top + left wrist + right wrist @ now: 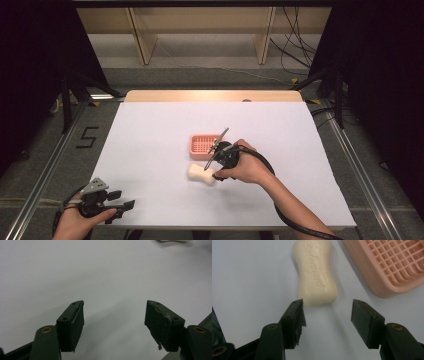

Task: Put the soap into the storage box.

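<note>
A cream bar of soap (200, 173) (316, 272) with raised lettering lies flat on the white table, just in front of a pink grid soap dish (204, 145) (398, 263). My right gripper (215, 176) (327, 312) hovers at the near end of the soap, open, with nothing between its jaws. At the table's front left corner my left gripper (125, 200) (114, 315) stands open over bare white surface, far from the soap (172, 240).
The white sheet (150, 150) covers most of a wooden table whose far edge (215, 95) shows. Metal rails run along both sides on the floor. The right gripper's cable (280, 210) trails back along the person's forearm.
</note>
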{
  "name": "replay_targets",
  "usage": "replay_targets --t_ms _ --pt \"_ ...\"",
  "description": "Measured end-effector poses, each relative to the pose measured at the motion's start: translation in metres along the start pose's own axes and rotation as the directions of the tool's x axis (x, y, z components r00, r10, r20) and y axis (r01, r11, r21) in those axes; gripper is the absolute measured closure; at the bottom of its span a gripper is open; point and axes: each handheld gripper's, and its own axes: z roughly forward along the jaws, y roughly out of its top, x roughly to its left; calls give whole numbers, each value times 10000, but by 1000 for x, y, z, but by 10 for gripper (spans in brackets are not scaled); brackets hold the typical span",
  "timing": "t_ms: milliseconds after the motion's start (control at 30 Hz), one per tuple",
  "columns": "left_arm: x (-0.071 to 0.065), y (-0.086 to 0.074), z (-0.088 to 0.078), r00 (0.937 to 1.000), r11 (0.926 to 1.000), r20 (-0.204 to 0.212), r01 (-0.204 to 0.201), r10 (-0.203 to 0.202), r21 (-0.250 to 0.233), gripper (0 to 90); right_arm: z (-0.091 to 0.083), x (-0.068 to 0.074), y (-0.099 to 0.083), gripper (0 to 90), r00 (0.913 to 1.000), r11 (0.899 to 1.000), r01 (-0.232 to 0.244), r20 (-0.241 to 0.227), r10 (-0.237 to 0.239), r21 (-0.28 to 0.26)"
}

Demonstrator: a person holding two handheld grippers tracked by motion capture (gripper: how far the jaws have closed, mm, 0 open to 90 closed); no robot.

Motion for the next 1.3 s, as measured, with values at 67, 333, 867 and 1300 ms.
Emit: replay_targets --t_ms 67,333,867,1300 --pt "0 0 0 10000 10000 76 56 -56 8 312 1 0 1 440 10000 10000 52 12 -52 0" --pt "1 -3 -4 9999 9999 35 137 -137 -37 312 7 2 15 440 9995 9989 301 -140 -296 354" --pt "1 -4 -5 9999 9998 48 164 -163 -64 312 21 3 37 437 9954 9907 927 -328 -899 998" --pt "1 -5 -4 9998 9997 -35 181 -182 -184 312 28 6 47 435 9963 9915 749 -498 -699 1064"
